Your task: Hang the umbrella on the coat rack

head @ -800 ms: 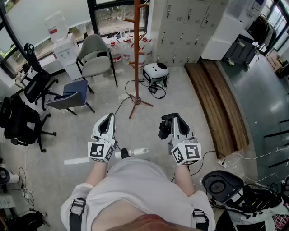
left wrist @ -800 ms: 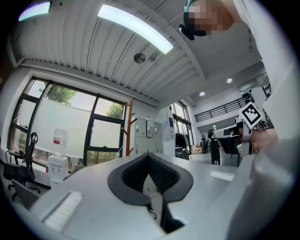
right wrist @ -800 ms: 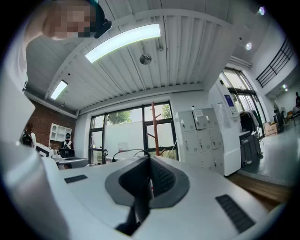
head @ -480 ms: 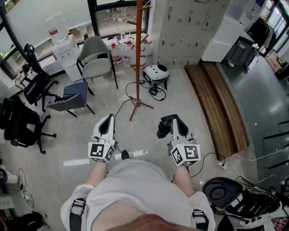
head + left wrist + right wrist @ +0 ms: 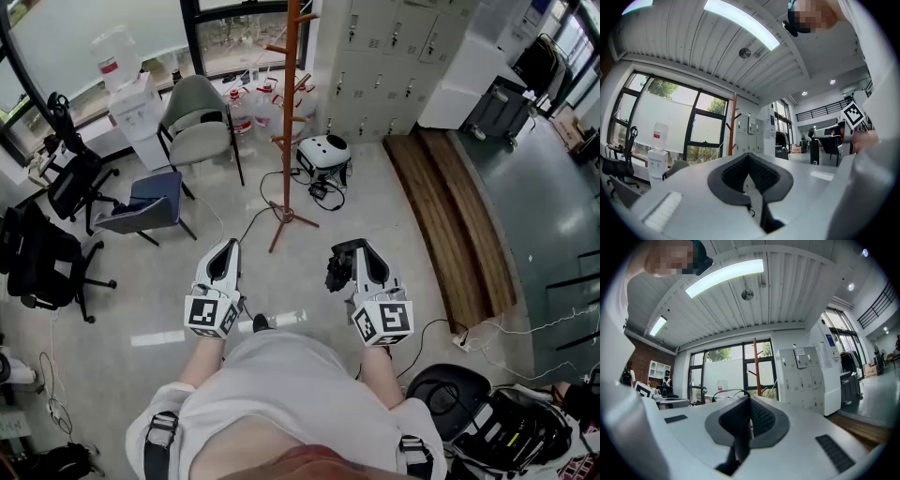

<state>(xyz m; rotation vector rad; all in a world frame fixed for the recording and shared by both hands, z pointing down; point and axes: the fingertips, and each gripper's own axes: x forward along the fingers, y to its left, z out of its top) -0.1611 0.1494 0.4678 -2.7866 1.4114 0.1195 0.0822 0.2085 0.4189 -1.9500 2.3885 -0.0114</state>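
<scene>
Your right gripper pinches the black umbrella by its strap, well short of the coat rack; your left gripper is closed, empty. That thin hold could slip as you lift.

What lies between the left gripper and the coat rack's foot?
Head view: only bare floor and a thin black cable running from the coat rack's foot.
</scene>
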